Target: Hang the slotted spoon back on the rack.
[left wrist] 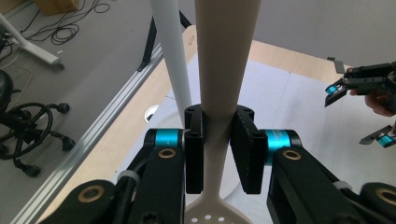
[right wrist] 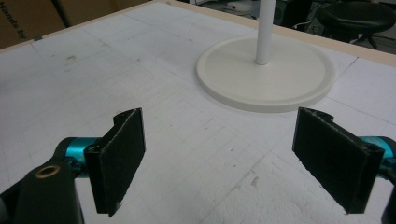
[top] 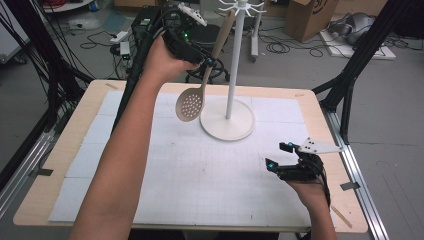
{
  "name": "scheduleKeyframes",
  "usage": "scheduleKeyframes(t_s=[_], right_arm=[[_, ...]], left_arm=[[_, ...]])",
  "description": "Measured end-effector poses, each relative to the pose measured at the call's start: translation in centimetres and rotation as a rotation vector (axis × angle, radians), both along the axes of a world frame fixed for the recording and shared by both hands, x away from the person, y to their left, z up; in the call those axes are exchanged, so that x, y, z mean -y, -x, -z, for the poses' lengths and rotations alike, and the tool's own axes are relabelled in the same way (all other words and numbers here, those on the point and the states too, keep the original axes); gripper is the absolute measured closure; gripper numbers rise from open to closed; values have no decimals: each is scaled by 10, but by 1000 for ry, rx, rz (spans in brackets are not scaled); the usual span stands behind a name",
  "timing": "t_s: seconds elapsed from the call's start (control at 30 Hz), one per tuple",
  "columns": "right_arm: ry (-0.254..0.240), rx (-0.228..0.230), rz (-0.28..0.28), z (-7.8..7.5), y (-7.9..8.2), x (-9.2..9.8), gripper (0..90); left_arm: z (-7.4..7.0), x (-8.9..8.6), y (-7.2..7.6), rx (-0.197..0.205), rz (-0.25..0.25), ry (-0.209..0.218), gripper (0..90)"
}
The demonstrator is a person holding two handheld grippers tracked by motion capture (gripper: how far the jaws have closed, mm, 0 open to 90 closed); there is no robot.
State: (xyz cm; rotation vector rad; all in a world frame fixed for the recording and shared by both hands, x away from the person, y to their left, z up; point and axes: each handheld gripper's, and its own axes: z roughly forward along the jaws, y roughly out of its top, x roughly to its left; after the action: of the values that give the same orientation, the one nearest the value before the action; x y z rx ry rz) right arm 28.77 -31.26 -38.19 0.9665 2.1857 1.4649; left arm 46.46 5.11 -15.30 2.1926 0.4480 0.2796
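A beige slotted spoon (top: 192,103) hangs in the air beside the white utensil stand (top: 231,65), bowl down, handle rising toward the stand's hooked top. My left gripper (top: 206,62) is shut on the spoon's handle; in the left gripper view the handle (left wrist: 223,70) runs up between the black pads (left wrist: 194,149), and the stand's pole (left wrist: 173,56) is just behind it. My right gripper (top: 281,156) rests low near the table's front right, open, with nothing between its pads (right wrist: 119,154). The stand's round base (right wrist: 266,74) lies ahead of it.
A white gridded mat (top: 200,165) covers the wooden table (top: 75,130). Black frame legs, cables and an office chair base (left wrist: 28,126) stand on the floor behind and to the left. A cardboard box (top: 307,17) sits at the back right.
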Motion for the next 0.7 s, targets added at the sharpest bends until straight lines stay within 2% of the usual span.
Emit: scheduleKeyframes(t_s=[0.5,0.7], right_arm=[[-7,5,8,-1,1,4,166],[-9,7,9,-2,1,5,166]], left_arm=[[1,-1,-9,-10,-63,-26,757],[1,-3,-11,-14,-72,-31,757]])
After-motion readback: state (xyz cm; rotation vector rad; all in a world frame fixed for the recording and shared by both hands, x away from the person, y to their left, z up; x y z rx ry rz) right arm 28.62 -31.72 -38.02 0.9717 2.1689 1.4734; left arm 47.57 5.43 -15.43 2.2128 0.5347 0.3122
